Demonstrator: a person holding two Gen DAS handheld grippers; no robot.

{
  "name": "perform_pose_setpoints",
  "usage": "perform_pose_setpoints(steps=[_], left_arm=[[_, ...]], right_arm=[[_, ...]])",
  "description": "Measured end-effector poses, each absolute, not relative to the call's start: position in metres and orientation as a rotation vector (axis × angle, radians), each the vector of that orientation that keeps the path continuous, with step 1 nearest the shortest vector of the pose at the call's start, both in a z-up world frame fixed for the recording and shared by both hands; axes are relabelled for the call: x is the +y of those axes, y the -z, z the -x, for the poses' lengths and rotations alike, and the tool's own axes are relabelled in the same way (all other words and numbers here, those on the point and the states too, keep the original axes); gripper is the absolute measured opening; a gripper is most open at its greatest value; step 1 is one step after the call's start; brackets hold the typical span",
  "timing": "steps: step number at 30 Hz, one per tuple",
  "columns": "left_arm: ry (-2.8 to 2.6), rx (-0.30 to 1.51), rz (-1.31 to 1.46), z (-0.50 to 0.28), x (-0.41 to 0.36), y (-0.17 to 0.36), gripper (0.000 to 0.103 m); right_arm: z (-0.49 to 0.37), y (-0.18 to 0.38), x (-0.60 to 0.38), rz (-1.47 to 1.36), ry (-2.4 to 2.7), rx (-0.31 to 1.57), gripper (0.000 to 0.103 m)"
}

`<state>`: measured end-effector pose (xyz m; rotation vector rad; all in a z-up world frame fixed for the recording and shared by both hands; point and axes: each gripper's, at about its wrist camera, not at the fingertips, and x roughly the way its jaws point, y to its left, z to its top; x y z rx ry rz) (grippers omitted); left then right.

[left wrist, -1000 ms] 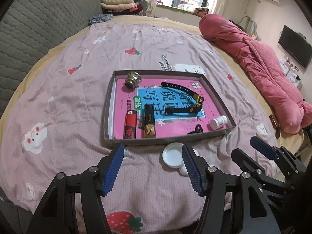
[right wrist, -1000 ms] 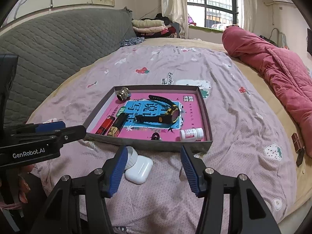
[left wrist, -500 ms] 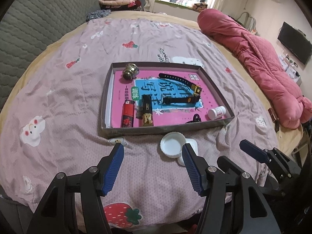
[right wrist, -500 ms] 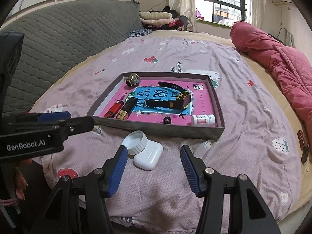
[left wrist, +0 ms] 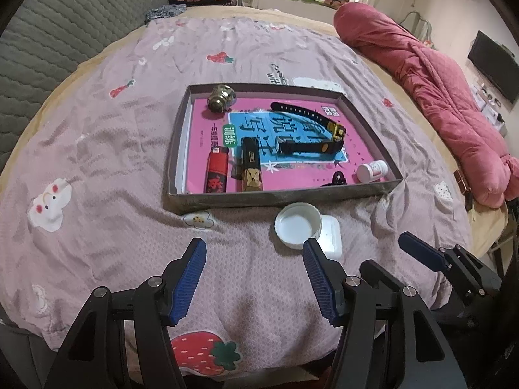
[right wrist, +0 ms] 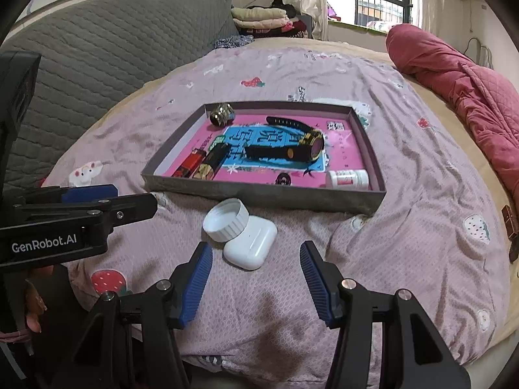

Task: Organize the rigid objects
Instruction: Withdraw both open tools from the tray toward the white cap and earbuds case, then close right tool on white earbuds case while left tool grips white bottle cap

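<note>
A shallow grey box (left wrist: 282,196) (right wrist: 266,196) with a pink lining lies on the bed. In it are a red lighter (left wrist: 216,172), a black and gold lighter (left wrist: 250,168), a black watch (left wrist: 311,133) (right wrist: 292,149), a metal fitting (left wrist: 220,99) (right wrist: 222,114) and a small white bottle (left wrist: 372,170) (right wrist: 347,179). In front of the box lie a white cap (left wrist: 297,225) (right wrist: 227,219) and a white earbud case (right wrist: 250,245) (left wrist: 331,236). My left gripper (left wrist: 254,277) is open and empty, near the cap. My right gripper (right wrist: 256,280) is open and empty, just short of the case.
The pink bedsheet (left wrist: 97,162) covers a bed with a grey quilted headboard (right wrist: 97,52). A rolled red quilt (left wrist: 431,74) lies along the right side. Folded clothes (right wrist: 259,19) are stacked at the far end. A small brown item (right wrist: 509,222) lies near the bed's right edge.
Both grippers have moved forward and closer to the cap and the earbud case. Both stay open. Nothing on the bed has shifted.
</note>
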<state>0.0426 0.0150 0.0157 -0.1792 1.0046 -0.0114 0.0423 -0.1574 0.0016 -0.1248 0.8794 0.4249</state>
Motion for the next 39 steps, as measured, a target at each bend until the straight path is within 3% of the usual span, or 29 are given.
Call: perform_pose_setpoints(steps=[39], left_arm=[[0.126,1.125,0.257,-0.101,-0.015,0.043,0.064]], right_arm=[[-0.070,0.061,-0.145,0.085,-0.408,0.968,0.056]])
